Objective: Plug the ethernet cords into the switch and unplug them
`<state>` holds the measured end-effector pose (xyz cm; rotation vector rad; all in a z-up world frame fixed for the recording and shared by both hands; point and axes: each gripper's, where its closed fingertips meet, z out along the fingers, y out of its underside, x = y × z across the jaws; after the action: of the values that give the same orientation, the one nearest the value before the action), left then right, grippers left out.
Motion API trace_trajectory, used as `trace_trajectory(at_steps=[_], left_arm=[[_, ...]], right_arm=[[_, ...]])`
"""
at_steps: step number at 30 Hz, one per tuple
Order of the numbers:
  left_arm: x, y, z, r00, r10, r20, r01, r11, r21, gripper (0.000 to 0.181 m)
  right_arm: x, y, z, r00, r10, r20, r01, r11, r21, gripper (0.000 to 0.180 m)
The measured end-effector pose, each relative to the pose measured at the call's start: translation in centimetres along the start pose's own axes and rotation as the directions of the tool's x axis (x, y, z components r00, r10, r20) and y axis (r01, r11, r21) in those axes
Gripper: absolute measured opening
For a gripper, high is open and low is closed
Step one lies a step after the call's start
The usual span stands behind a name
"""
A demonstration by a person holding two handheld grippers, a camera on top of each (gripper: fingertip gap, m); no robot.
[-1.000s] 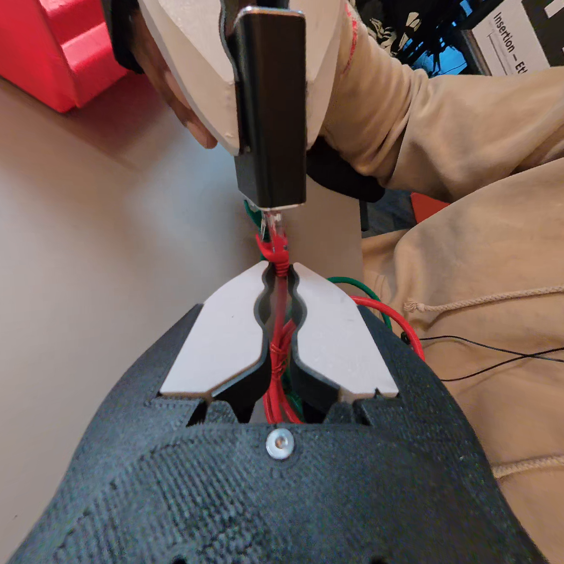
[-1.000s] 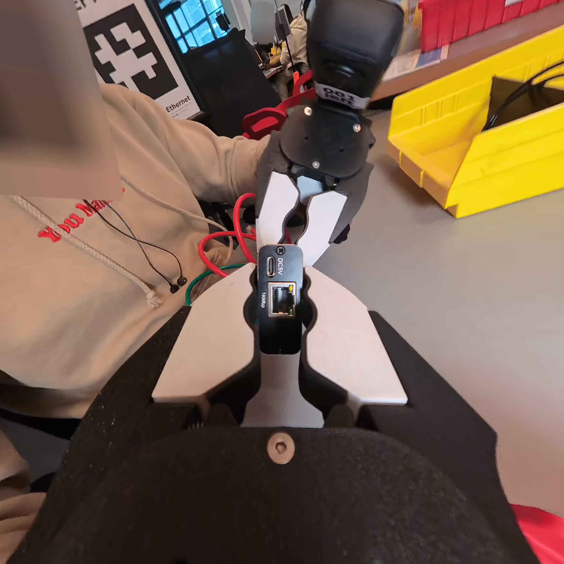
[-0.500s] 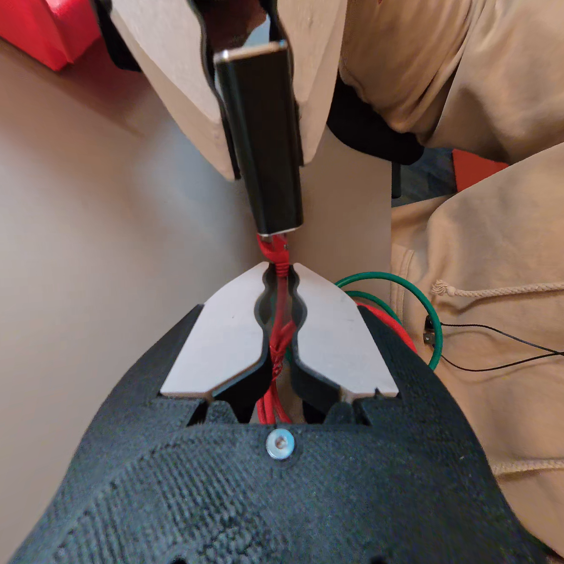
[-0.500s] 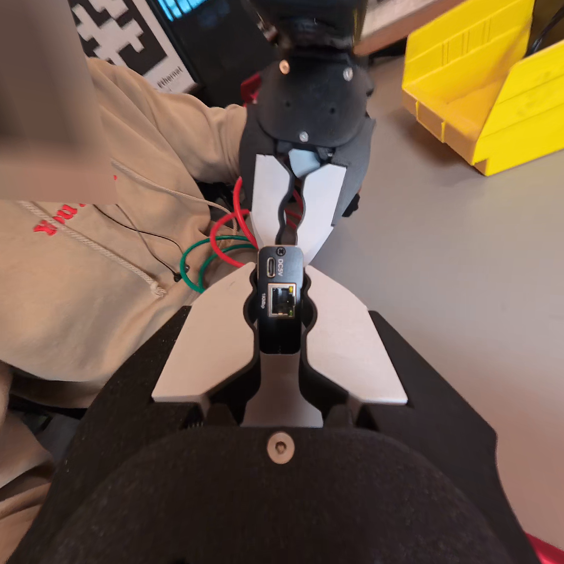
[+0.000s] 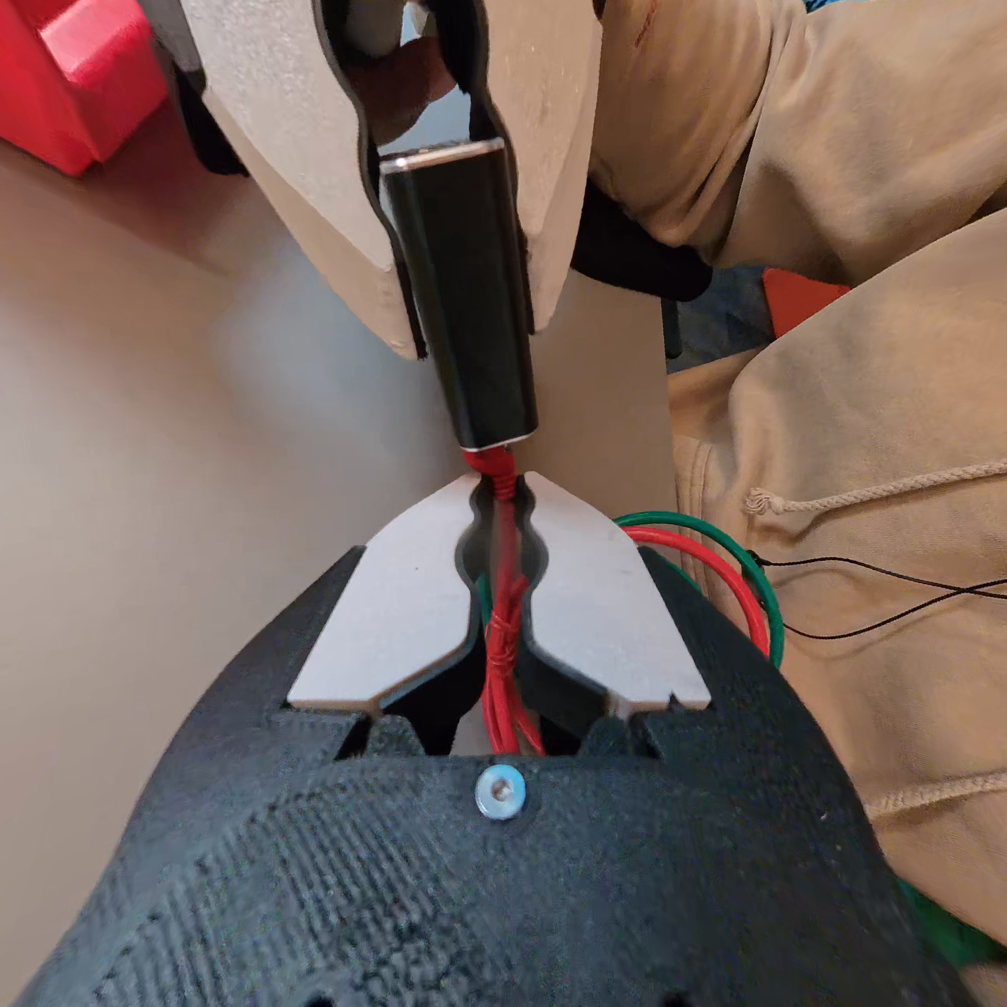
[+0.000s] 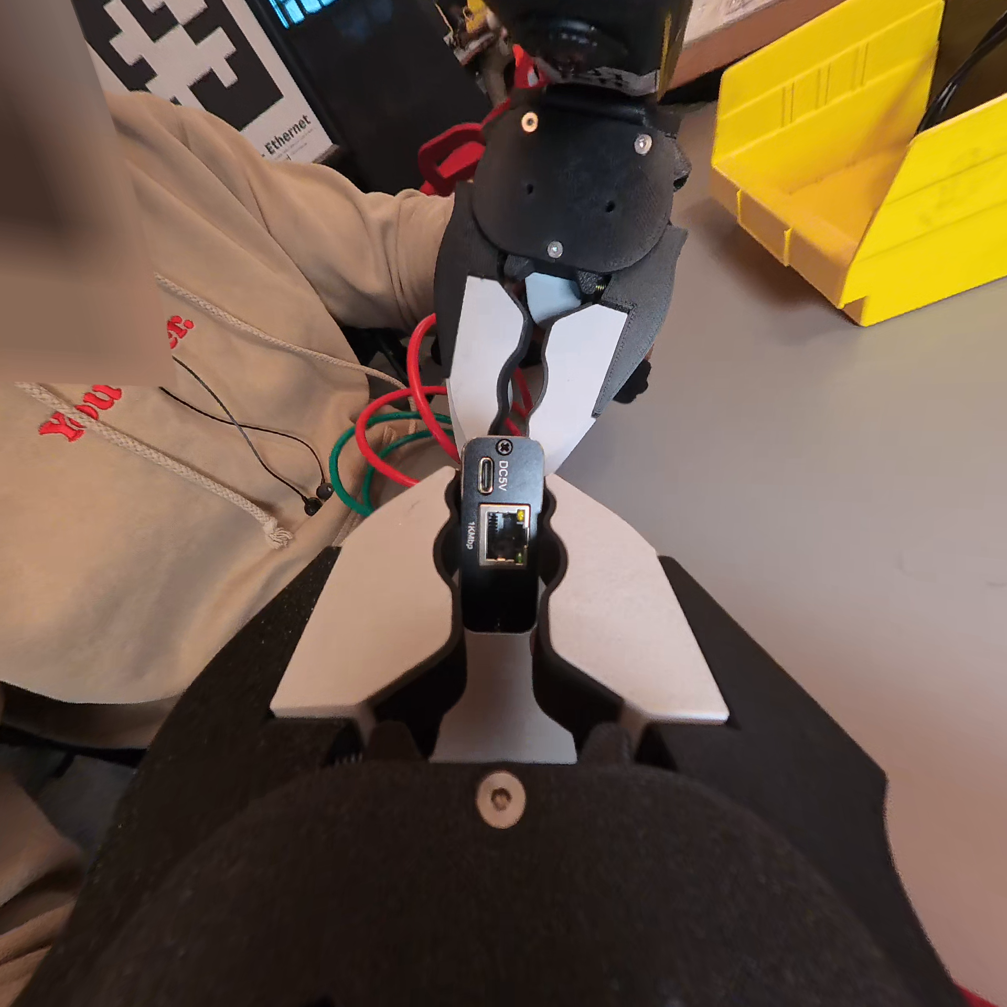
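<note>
My left gripper [image 5: 500, 479] is shut on the red ethernet cord [image 5: 504, 550] just behind its plug. The plug's red boot [image 5: 490, 462] sits in the near end of the small black switch [image 5: 468, 305]. My right gripper [image 6: 500, 490] is shut on that switch [image 6: 502, 523] and holds it above the table; the face towards me shows an empty ethernet port and a small oval port. The left gripper shows opposite in the right wrist view [image 6: 509, 430]. A green cord [image 5: 763, 588] loops beside the red one; its plug is hidden.
A yellow bin [image 6: 872, 180] stands on the grey table [image 6: 790, 490] at the far right. A red bin [image 5: 65, 76] is at the far left of the left wrist view. A person in a tan hoodie [image 6: 190, 490] sits close to both grippers. A printed sign [image 6: 196, 71] stands behind. The tips of one gripper are about 5 cm away from the tips of the other.
The clear tip of the red plug, visible below the switch a second ago, has gone into the switch's port. The two grippers have come closer together.
</note>
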<state>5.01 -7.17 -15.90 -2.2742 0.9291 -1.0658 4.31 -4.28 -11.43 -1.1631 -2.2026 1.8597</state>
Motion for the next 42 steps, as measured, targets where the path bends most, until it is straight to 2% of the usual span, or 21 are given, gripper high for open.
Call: trace_trajectory(at_steps=[4, 8, 11, 14, 18, 21, 22, 23, 27, 33, 36, 40, 42], left_arm=[[0.3, 0.0, -0.1, 1.000, 0.015, -0.012, -0.015, 1.000, 0.002, 0.007], [-0.4, -0.2, -0.7, 0.999, 0.039, 0.017, -0.040, 0.998, 0.041, 0.008], [-0.4, -2.5, -2.5, 0.997, 0.074, 0.037, -0.080, 0.971, 0.226, 0.008], [0.1, -4.7, -4.9, 0.987, 0.139, 0.083, -0.160, 0.918, 0.362, 0.009], [1.1, -7.3, -7.3, 0.970, 0.190, 0.151, -0.241, 0.825, 0.510, 0.009], [1.6, -8.6, -7.9, 0.962, 0.204, 0.180, -0.271, 0.774, 0.572, 0.010], [1.5, -8.9, -7.9, 0.958, 0.205, 0.198, -0.283, 0.766, 0.577, 0.010], [1.5, -9.2, -8.0, 0.955, 0.205, 0.217, -0.295, 0.756, 0.585, 0.010], [2.2, -10.4, -8.8, 0.948, 0.221, 0.231, -0.318, 0.716, 0.622, 0.015], [3.8, -11.9, -11.8, 0.864, 0.306, 0.401, -0.496, 0.659, 0.566, 0.037], [4.8, -12.6, -12.4, 0.778, 0.363, 0.512, -0.607, 0.643, 0.467, 0.039], [5.2, -12.1, -9.9, 0.702, 0.463, 0.540, -0.660, 0.708, 0.251, 0.044], [4.7, -11.3, -8.3, 0.680, 0.506, 0.530, -0.664, 0.732, 0.154, 0.031]], right_arm=[[-0.2, -0.1, 0.3, 1.000, 0.001, 0.014, -0.001, 1.000, 0.009, 0.024], [0.5, -1.0, 0.2, 0.997, -0.029, -0.065, 0.030, 0.999, 0.016, 0.024], [0.1, -4.8, -1.5, 0.969, -0.152, -0.192, 0.185, 0.969, 0.166, 0.030], [-0.8, -8.1, -3.7, 0.951, -0.166, -0.260, 0.250, 0.908, 0.336, 0.044], [-0.9, -8.8, -3.4, 0.947, -0.161, -0.279, 0.259, 0.895, 0.363, 0.056], [-1.6, -10.0, -2.4, 0.917, -0.222, -0.331, 0.344, 0.860, 0.376, 0.048], [-2.0, -10.5, -2.3, 0.907, -0.240, -0.345, 0.367, 0.851, 0.375, 0.035], [-2.4, -10.9, -2.4, 0.894, -0.255, -0.368, 0.390, 0.846, 0.363, 0.024], [-3.7, -11.7, -2.9, 0.801, -0.357, -0.482, 0.509, 0.829, 0.232, 0.023], [-5.2, -12.2, -5.7, 0.679, -0.403, -0.614, 0.532, 0.846, 0.032, 0.023], [-5.5, -11.4, -6.1, 0.646, -0.436, -0.626, 0.505, 0.859, -0.077, 0.024], [-5.1, -9.4, -4.8, 0.620, -0.515, -0.591, 0.462, 0.849, -0.256, 0.023], [-4.7, -8.5, -3.9, 0.623, -0.541, -0.565, 0.441, 0.839, -0.318, 0.023]])
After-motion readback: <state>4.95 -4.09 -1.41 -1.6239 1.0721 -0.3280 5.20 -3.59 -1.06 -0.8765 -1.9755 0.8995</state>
